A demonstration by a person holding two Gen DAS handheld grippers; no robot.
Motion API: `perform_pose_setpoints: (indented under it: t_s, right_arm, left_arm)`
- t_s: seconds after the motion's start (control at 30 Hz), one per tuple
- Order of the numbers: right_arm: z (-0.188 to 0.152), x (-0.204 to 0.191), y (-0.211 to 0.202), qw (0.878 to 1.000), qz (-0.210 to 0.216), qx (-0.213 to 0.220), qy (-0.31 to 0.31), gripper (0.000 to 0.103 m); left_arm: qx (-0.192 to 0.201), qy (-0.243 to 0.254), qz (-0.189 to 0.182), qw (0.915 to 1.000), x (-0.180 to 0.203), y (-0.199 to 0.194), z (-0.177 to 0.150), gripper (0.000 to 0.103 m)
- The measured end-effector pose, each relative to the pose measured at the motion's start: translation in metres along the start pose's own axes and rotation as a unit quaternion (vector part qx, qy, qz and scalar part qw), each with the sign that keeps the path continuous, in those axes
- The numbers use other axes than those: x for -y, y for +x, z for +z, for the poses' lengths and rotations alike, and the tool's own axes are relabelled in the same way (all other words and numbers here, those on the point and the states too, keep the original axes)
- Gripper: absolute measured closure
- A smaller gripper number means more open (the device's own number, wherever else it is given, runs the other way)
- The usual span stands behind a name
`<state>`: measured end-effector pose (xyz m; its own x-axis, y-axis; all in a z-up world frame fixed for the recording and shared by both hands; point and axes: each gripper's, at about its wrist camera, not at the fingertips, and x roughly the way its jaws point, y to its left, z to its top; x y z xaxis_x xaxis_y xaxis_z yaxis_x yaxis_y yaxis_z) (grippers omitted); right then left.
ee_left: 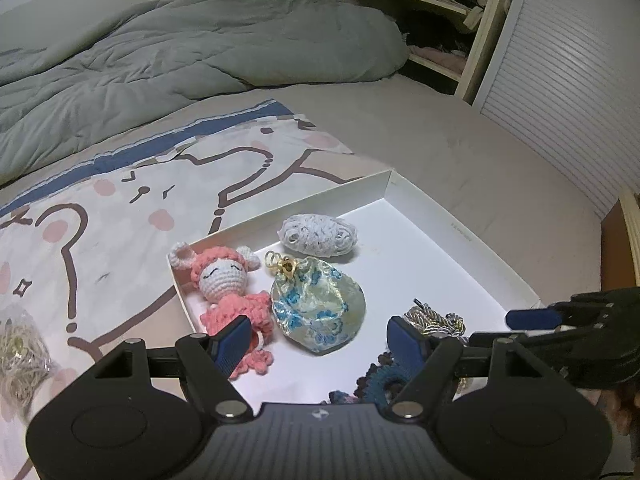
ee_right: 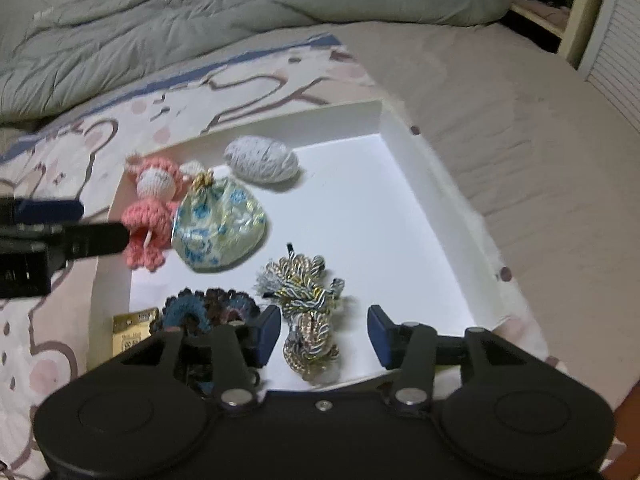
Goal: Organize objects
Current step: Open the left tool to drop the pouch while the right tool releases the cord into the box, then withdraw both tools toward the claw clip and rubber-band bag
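Note:
A shallow white box (ee_left: pixel 304 200) lies on the bed. In it are a pink crochet doll (ee_left: pixel 228 280), a white yarn ball (ee_left: pixel 316 234), a blue-flowered satin pouch (ee_left: pixel 318 312), a gold and silver cord bundle (ee_right: pixel 306 300) and a dark crochet ring (ee_right: pixel 212 308). My left gripper (ee_left: pixel 320 340) hovers open over the doll's skirt and the pouch, holding nothing. My right gripper (ee_right: pixel 324 334) is open above the box's near edge. The cord bundle lies on the box floor between its fingers, and the pads stand clear of it.
A cartoon-print sheet (ee_left: pixel 120 208) covers the bed left of the box, and a clear bag of gold trinkets (ee_left: pixel 20 352) sits on it. A small gold packet (ee_right: pixel 132 328) rests by the box's near left corner. A grey duvet (ee_left: pixel 160 48) is bunched behind, with shelves (ee_left: pixel 452 8) at the far right.

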<state>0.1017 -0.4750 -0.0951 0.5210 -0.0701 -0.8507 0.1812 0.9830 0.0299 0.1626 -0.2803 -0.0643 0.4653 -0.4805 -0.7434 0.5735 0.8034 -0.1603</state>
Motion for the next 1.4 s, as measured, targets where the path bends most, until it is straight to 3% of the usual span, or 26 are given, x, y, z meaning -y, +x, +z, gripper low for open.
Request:
perform_pose_setpoints:
  t_s: [0.23,0.6,0.77,1.4]
  right_arm:
    - [-0.001,0.008,-0.023,0.999,0.001,0.034,0.012,0.046]
    - [-0.003,0.016,-0.049,0.997,0.006,0.077,0.017,0.023]
    - [-0.007,0.015,-0.05,0.996,-0.003,0.092,0.022,0.001]
    - [-0.01,0.018,-0.051,0.993,-0.003,0.113,0.019,0.0]
  left_arm:
    - [0.002,-0.018,0.003,0.9998,-0.001,-0.01,-0.006,0.025]
    - [0.017,-0.023,0.027,0.9992,-0.006,-0.031,-0.011,0.003]
    - [0.025,-0.016,0.045,0.9986,-0.009,-0.033,-0.015,0.0]
    - [0.043,-0.028,0.057,0.9971,-0.026,-0.044,-0.016,0.0]
